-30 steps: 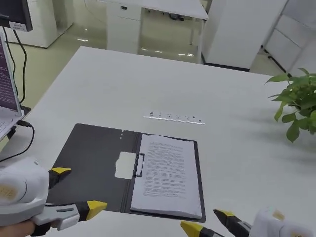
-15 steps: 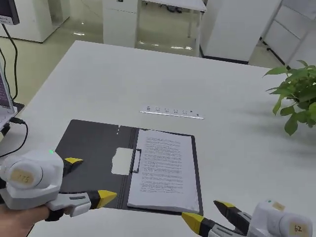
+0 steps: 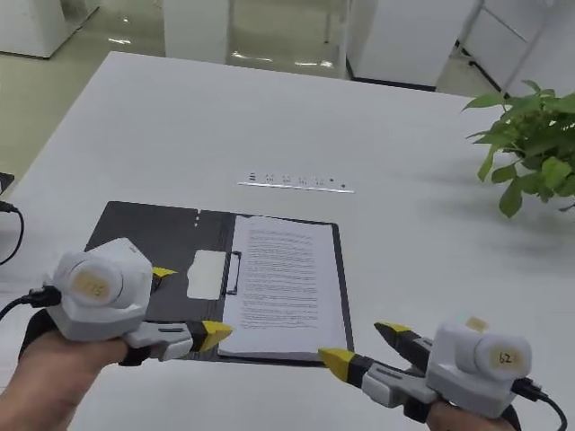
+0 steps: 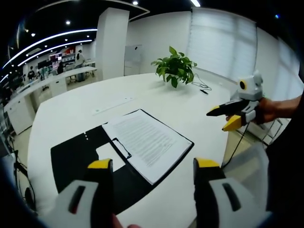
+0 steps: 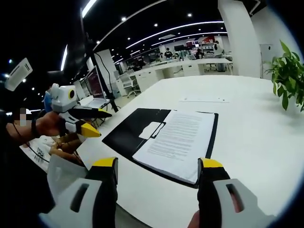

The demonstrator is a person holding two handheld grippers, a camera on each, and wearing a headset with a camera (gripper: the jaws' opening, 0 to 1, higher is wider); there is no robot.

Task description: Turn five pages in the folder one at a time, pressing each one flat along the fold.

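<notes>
Head view: two hand-held grippers are seen at the near edge of the table [image 3: 269, 117]. The left gripper [image 3: 190, 303] is held with its two yellow-tipped jaws spread wide, and nothing is gripped between them. Its tips are seen over the near left part of the folder [image 3: 135, 242]; contact with the cover cannot be confirmed. The right gripper [image 3: 364, 346] is likewise held with two jaws spread and nothing between them, just off the near right corner of the folder.

One black folder is laid open and flat on the white table, between and beyond the two grippers. One stack of printed pages [image 3: 283, 283] is seated on its right half, with the top sheet lying flat. One clip [image 3: 232, 272] is located at the left edge of the stack, along the fold, and one white patch [image 3: 207, 274] is located beside it on the left cover.

One socket strip [image 3: 296, 182] is set into the table beyond the folder. One potted plant [image 3: 526, 153] is placed well apart at the far right.
</notes>
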